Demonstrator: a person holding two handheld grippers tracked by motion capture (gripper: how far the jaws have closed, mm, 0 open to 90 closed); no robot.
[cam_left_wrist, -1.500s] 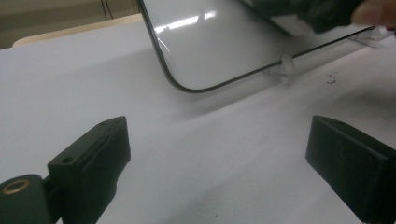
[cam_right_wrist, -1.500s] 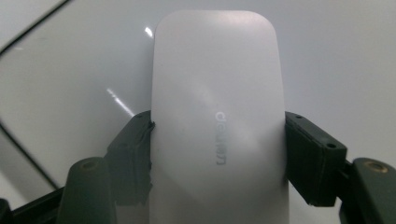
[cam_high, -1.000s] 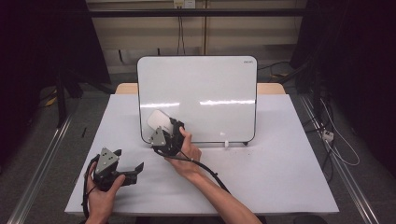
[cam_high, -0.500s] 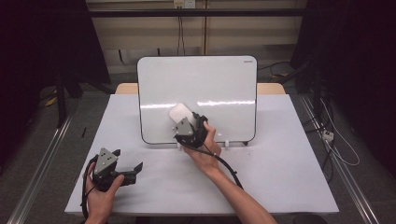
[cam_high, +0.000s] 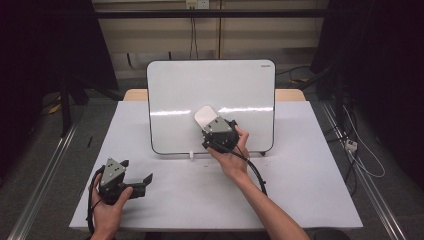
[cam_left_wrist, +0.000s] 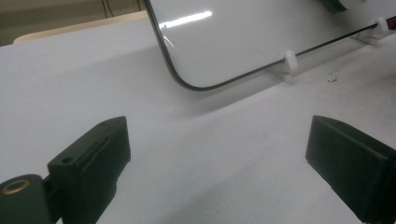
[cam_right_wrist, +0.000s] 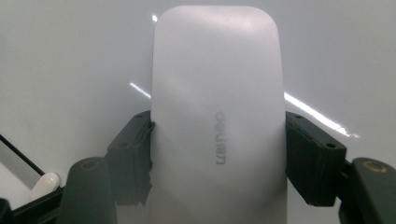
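The right gripper (cam_high: 212, 125) clamped a white eraser (cam_high: 205, 117) against the whiteboard (cam_high: 180, 90), at the board's six o'clock. The left gripper (cam_high: 137, 182), jaws wide and holding nothing, rested on the table (cam_high: 310, 190) at eight o'clock.

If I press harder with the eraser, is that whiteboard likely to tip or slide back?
Possibly. The whiteboard stands near-upright on small white clip feet, so a firm push high up may rock it backward. The table looks smooth, so the feet may skid. The eraser, clamped at its sides by the right tongs, looks rigid and probably won't flex.
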